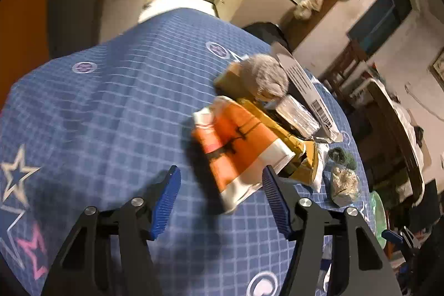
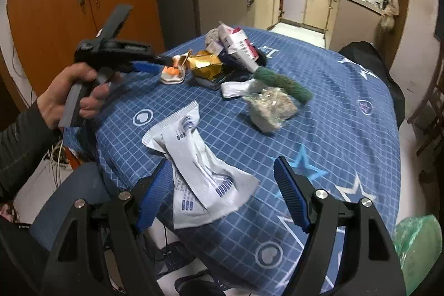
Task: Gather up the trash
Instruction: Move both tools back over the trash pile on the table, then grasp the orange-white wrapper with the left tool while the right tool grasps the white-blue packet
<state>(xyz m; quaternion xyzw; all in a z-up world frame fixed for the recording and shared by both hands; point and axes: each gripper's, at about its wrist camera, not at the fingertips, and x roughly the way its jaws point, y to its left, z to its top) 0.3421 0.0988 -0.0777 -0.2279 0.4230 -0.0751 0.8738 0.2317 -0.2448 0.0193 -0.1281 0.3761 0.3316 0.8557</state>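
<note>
In the left wrist view my left gripper [image 1: 220,171] stands open over the blue checked tablecloth [image 1: 111,107]. The near end of an orange-and-white packet [image 1: 236,149] lies between its fingers, and the pads do not press on it. In the right wrist view a hand holds that left gripper [image 2: 166,63], with its tips at the same orange-and-white packet [image 2: 173,74]. My right gripper [image 2: 222,164] is open near the table's front edge. A crumpled white wrapper with blue print [image 2: 199,165] lies between its fingers, close to the left pad.
A heap of trash lies mid-table: a gold foil wrapper [image 2: 205,64], a pink-and-white box [image 2: 238,46], a green roll [image 2: 283,85], a clear bag of crumbs [image 2: 269,107]. A green plastic bag [image 2: 416,246] hangs at the table's right edge. A dark chair [image 2: 369,52] stands behind.
</note>
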